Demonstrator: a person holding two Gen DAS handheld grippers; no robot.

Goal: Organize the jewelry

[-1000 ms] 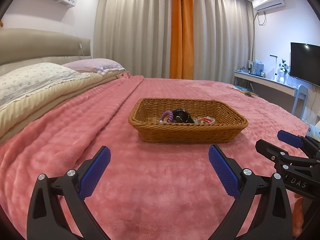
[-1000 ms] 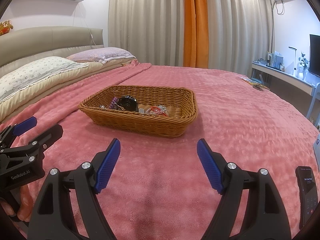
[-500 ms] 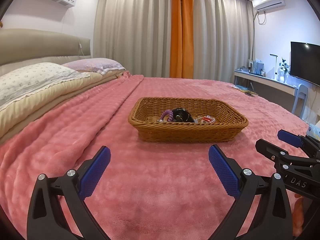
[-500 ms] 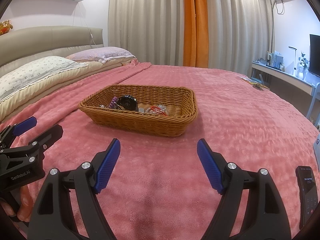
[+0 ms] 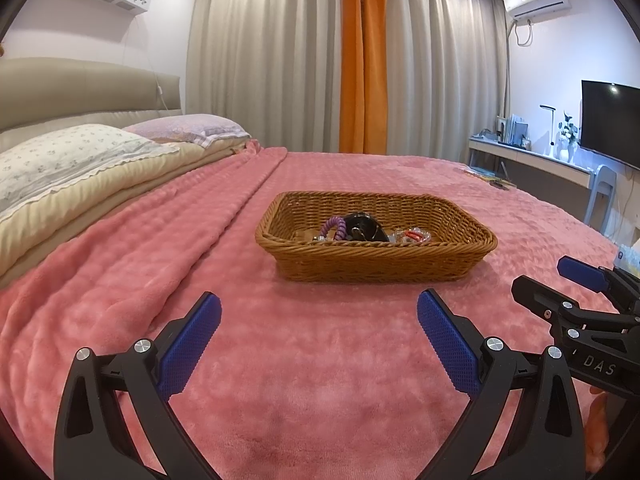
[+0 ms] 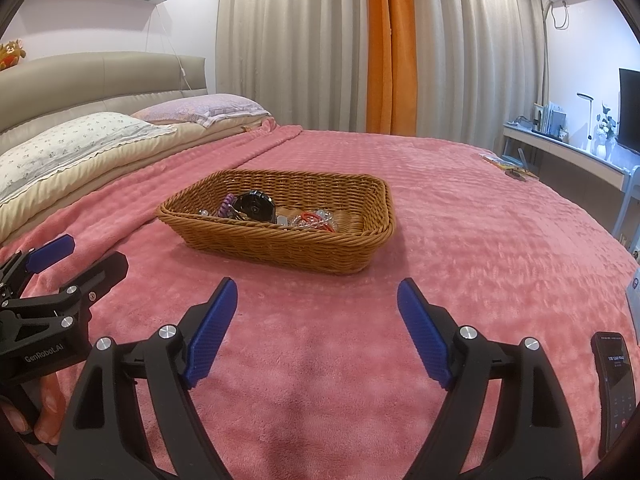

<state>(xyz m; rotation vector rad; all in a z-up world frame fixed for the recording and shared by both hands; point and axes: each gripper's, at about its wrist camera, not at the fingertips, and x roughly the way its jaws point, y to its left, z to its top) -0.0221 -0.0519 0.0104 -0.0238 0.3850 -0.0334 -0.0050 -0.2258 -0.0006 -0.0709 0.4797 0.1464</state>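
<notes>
Two grippers hover over the pink blanket (image 5: 320, 360), the left gripper (image 5: 319, 326) and right gripper (image 6: 317, 314) both spread wide and empty, near the wicker basket (image 6: 280, 246). Inside, the black watch (image 6: 256, 208), purple bracelet (image 5: 336, 229) and red-and-clear beads (image 6: 316, 218) lie tangled, so pinching one piece could, I judge, drag its neighbours out.

Almost nothing differs from one second ago. In the left wrist view the wicker basket (image 5: 376, 256) sits at the same place in the picture as before, and the left gripper (image 5: 319, 330) shows the same wide gap between its blue pads. In the right wrist view the basket (image 6: 280, 246) is only a very little higher and more to the right than earlier. The right gripper (image 6: 316, 320) has the same opening as before.
</notes>
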